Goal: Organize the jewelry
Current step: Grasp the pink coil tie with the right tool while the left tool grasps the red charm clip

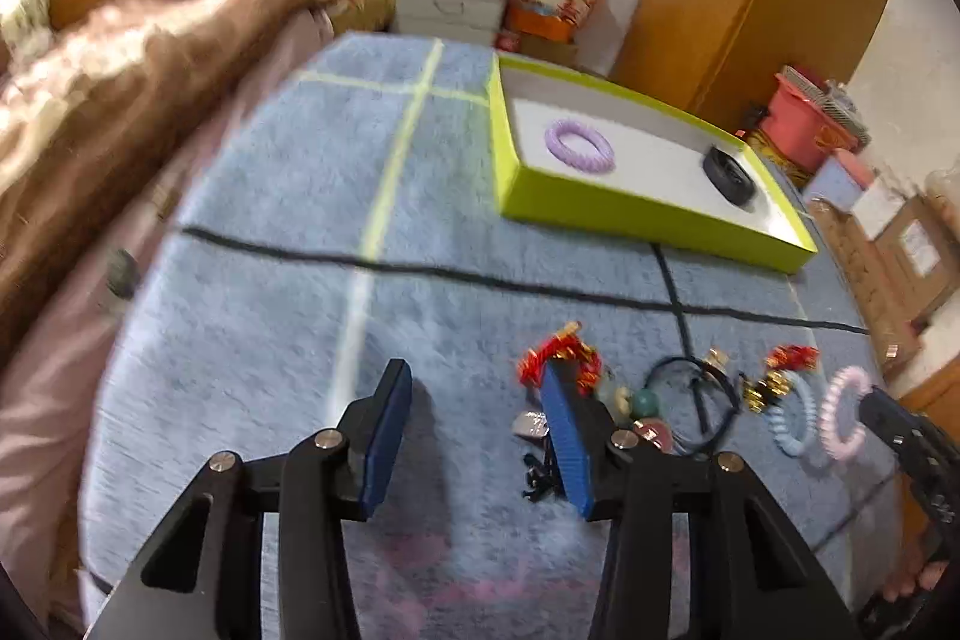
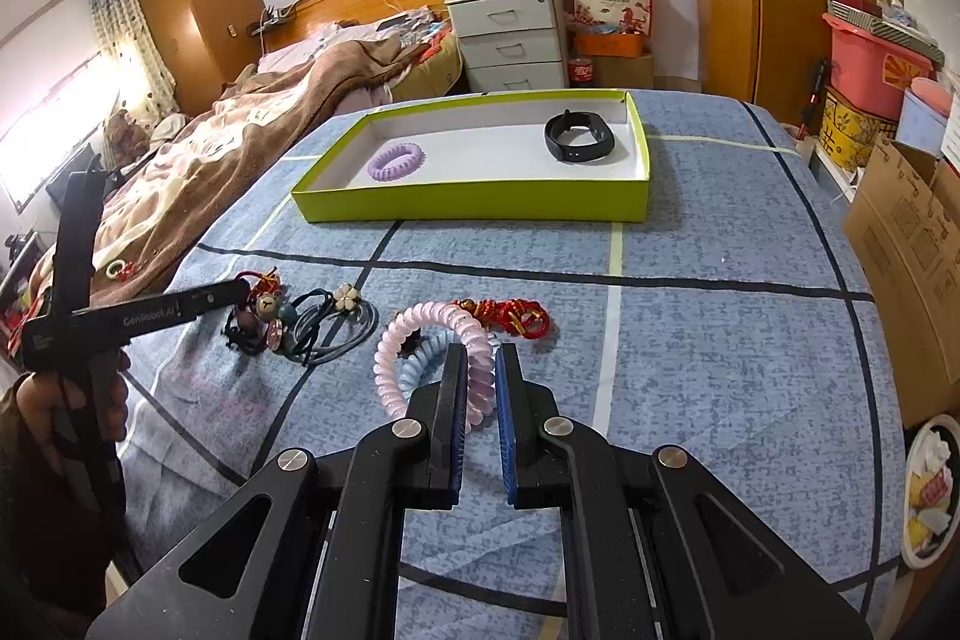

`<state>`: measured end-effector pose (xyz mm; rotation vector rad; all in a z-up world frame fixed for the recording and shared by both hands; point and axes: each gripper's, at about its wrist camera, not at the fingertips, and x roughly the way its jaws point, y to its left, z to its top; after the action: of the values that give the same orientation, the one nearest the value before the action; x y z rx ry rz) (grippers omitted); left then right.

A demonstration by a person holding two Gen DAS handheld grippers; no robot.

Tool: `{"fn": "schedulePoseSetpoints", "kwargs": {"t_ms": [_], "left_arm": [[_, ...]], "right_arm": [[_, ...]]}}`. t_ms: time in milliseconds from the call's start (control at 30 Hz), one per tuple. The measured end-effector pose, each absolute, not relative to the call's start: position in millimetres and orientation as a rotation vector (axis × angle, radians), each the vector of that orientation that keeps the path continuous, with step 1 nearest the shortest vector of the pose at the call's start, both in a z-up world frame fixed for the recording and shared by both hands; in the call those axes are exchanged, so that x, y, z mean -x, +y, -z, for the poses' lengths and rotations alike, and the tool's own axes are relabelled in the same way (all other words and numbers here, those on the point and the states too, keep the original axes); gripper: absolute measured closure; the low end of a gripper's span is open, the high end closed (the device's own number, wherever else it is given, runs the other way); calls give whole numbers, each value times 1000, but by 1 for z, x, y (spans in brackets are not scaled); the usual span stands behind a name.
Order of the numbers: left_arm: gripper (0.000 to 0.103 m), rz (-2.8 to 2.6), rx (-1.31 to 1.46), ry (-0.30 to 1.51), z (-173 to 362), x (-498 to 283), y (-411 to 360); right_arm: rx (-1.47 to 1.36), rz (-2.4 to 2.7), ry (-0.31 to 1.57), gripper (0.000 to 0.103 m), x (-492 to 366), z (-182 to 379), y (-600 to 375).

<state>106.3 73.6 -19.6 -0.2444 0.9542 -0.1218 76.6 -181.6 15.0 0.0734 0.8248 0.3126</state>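
Pinched between the right gripper's (image 2: 480,358) fingers, a pink coil hair tie (image 2: 420,340) rests on the blue blanket (image 2: 690,340) before the green tray (image 2: 480,205). Left gripper (image 1: 474,391) hovers unclenched, empty.

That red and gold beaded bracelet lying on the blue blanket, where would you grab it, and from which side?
Pinch the red and gold bracelet across one strand of its loop, on its right end, coming down from above. It lies flat and thin on the blanket, so a sideways approach would probably only push it. Its left end touches the pink coil hair tie; the right end lies free.
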Motion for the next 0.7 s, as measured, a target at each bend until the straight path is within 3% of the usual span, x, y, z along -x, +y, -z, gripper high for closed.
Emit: {"fn": "schedulePoseSetpoints", "kwargs": {"t_ms": [600, 667, 700], "left_arm": [[56, 146, 120, 956, 19, -120, 48], [60, 141, 133, 959, 18, -122, 48], [67, 157, 144, 958, 17, -123, 48]], "right_arm": [[-81, -320, 824, 93, -80, -14, -179], [-81, -324, 822, 93, -80, -15, -179], [-80, -324, 823, 93, -79, -15, -178]]}}
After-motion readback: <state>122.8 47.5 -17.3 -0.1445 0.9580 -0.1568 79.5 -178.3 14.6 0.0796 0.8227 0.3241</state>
